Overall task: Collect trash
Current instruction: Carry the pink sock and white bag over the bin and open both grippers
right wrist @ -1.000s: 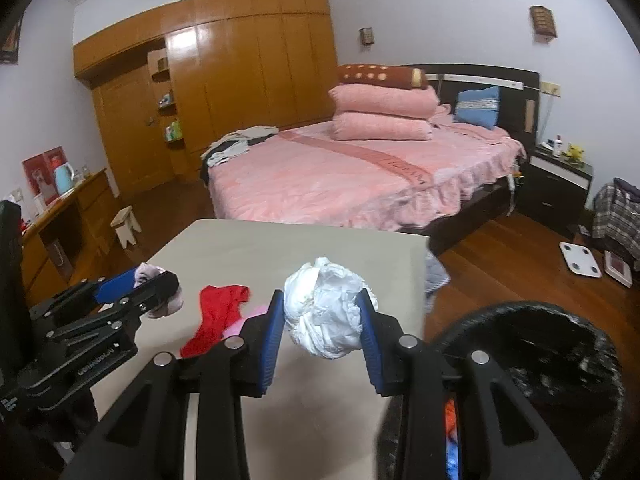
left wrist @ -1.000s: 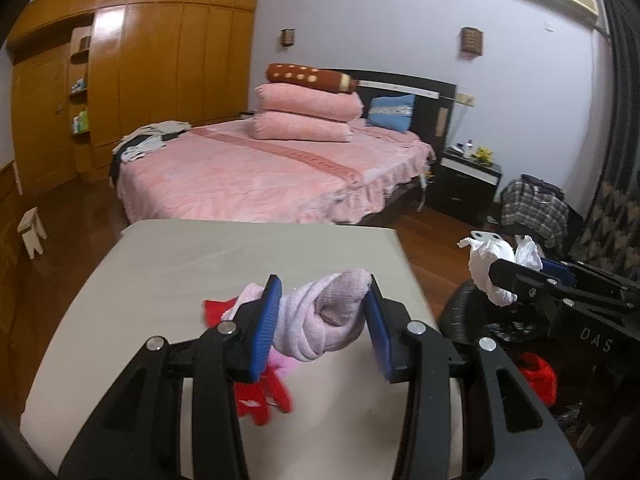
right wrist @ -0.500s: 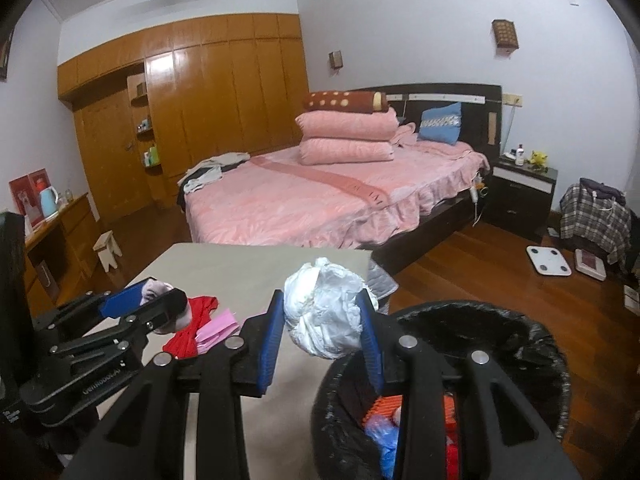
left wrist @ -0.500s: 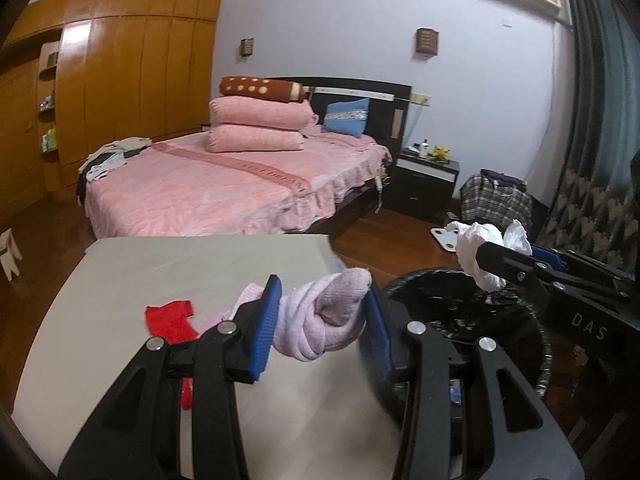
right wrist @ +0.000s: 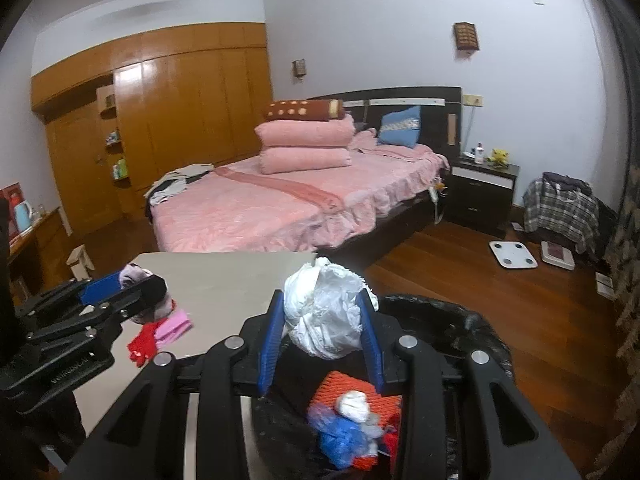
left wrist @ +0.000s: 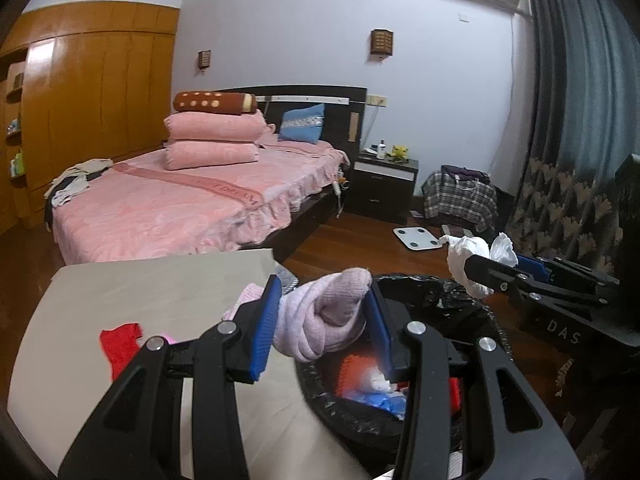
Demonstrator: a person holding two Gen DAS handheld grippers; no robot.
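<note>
1. Both loads have travelled right, off the worktop (left wrist: 132,292) and over to the black-lined bin (right wrist: 472,320); a second ago the bin sat at the far right edge of each view, and now its mouth fills the near foreground under both tools.
2. The left hand-held gripper (left wrist: 322,322) has its blue pads partly closed on a rolled pink sock (left wrist: 328,320), which hangs just over the bin's left rim.
3. The right hand-held gripper (right wrist: 322,326) is likewise partly closed, clamping a crumpled white plastic wad (right wrist: 326,312) above the bin's opening, with orange, blue and white rubbish already lying inside below it.
4. Neither grip has altered during the carry; only the position has.
5. In my judgement the carry is nearly done: the wad looks ready to drop, while the sock probably needs to go a little further right so it clears the rim.
6. A red cloth (left wrist: 120,344) and a pink piece (right wrist: 176,322) remain on the worktop, so more collecting is left.
</note>
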